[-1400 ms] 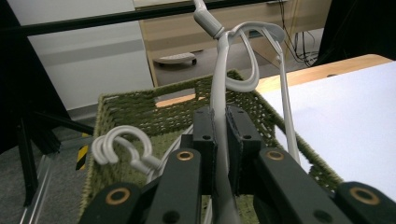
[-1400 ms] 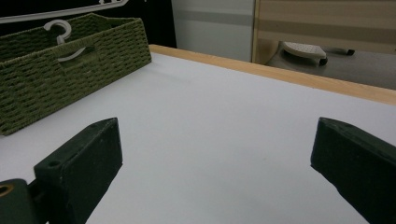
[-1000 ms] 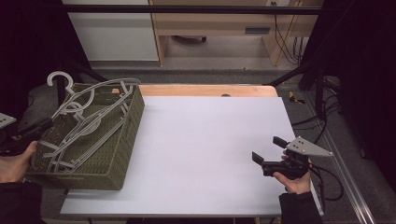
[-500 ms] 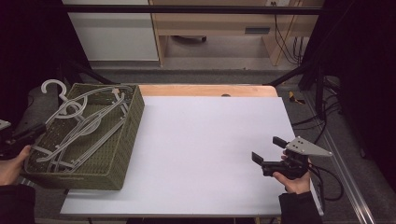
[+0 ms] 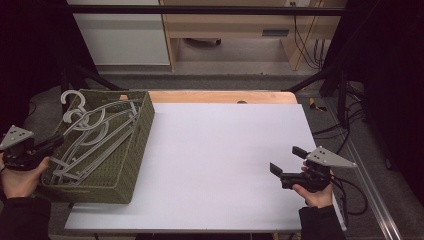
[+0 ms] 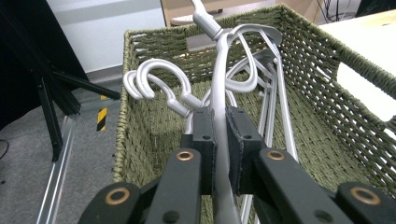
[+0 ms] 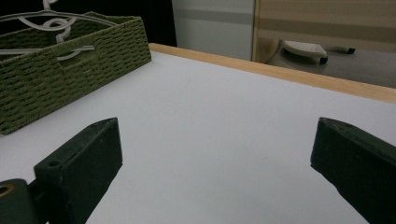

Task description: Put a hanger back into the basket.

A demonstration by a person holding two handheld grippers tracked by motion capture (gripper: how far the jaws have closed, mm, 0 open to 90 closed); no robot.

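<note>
Left gripper (image 6: 219, 144): clamped on one silver hanger (image 6: 219, 93) inside the green woven basket (image 5: 131, 165) at the worktop's left edge. Right gripper (image 5: 286, 167): jaws spread wide, nothing held, near the right edge. Risk, as judged: the gripped hanger could be snagged on the other hangers (image 5: 97, 135) piled beside it, their hooks being interlaced, and the basket dragged. Surface: plain white worktop (image 5: 225, 150), wooden strip at the far edge. Room: dim, cabling (image 5: 345, 130) on the floor.
</note>
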